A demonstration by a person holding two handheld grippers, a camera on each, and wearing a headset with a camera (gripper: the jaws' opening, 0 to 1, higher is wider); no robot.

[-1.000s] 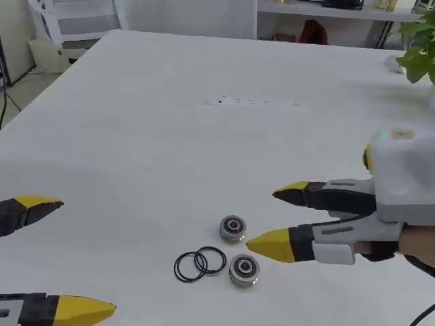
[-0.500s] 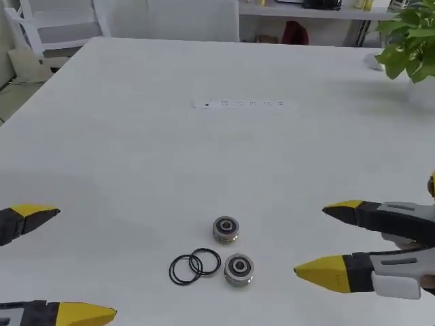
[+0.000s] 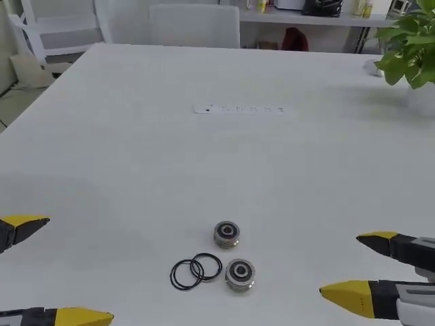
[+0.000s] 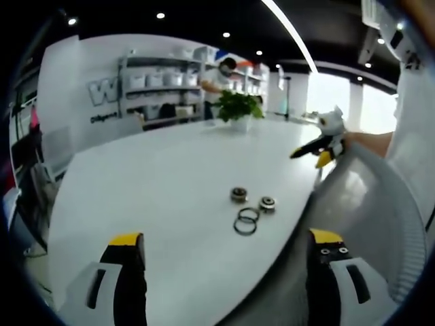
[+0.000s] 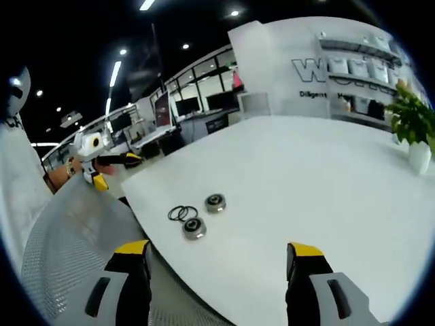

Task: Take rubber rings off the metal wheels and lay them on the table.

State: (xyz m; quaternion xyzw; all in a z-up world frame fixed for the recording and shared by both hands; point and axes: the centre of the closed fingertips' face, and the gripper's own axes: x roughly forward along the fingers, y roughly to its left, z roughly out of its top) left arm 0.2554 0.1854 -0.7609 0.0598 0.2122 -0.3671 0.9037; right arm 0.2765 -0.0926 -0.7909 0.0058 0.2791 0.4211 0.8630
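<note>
- In the head view, your left gripper is at the bottom left. Its yellow-tipped fingers are spread wide apart and hold nothing.
- Your right gripper is at the bottom right. Its fingers are spread wide too, with nothing between them.
- Between the two grippers, on the white surface, are the rubber rings. They are thin and black, and they lie flat with their edges crossing.
- The near wheel sits just to the right of the rings. You cannot tell if they touch. The far wheel sits a little behind it, apart from the rings.
- A flat white strip lies farther back on the surface. A green plant is at the far right.
- In the left gripper view, the left gripper has its fingers wide apart above the surface edge. The rubber rings lie in front, with the far wheel and near wheel just past them. The right gripper is beyond, off to the right.
- In the right gripper view, the right gripper has its fingers wide apart. The near wheel is closest, the rubber rings are just behind it, and the far wheel is beside them. The left gripper is far off on the left.
</note>
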